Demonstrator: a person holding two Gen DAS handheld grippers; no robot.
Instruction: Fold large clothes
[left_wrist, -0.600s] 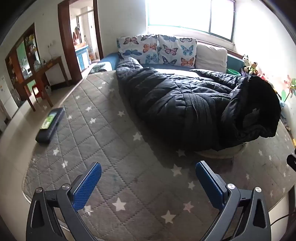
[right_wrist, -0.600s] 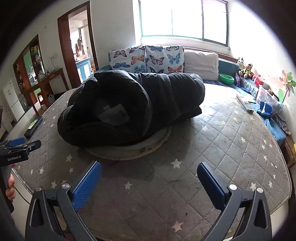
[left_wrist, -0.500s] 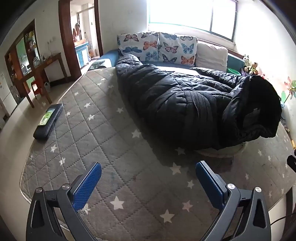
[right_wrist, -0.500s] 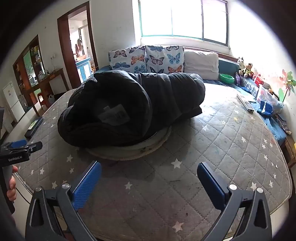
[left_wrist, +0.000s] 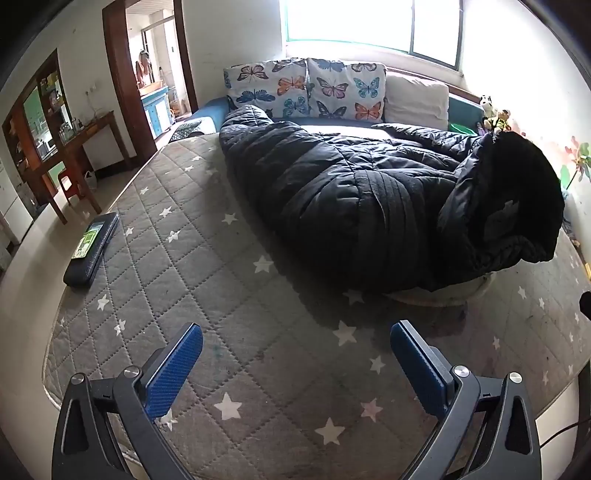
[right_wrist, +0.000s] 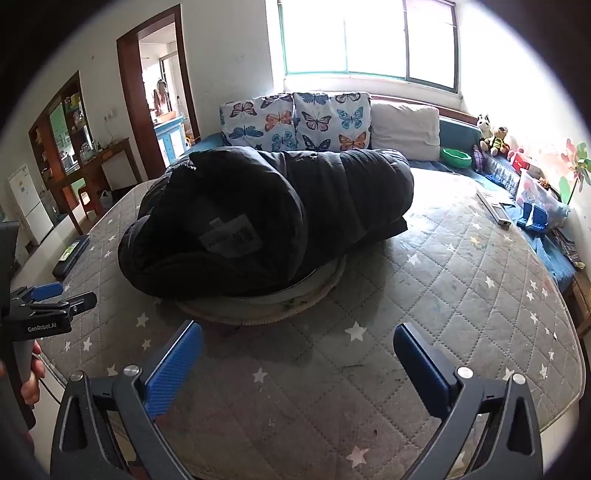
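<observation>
Black puffer coat (left_wrist: 369, 206) bunched mid-bed ahead of both sets of fingers, hem draped over a round woven mat (right_wrist: 295, 306), bare starred mattress (left_wrist: 236, 295) between, left gripper (left_wrist: 295, 354) and right gripper (right_wrist: 297, 354) spread wide and empty above the near edge.

Both wrist views angled down across the bed (left_wrist: 229, 306) from its near edge, toward the window (right_wrist: 369, 37), sharing the black coat (left_wrist: 354, 206), left view from further left
</observation>
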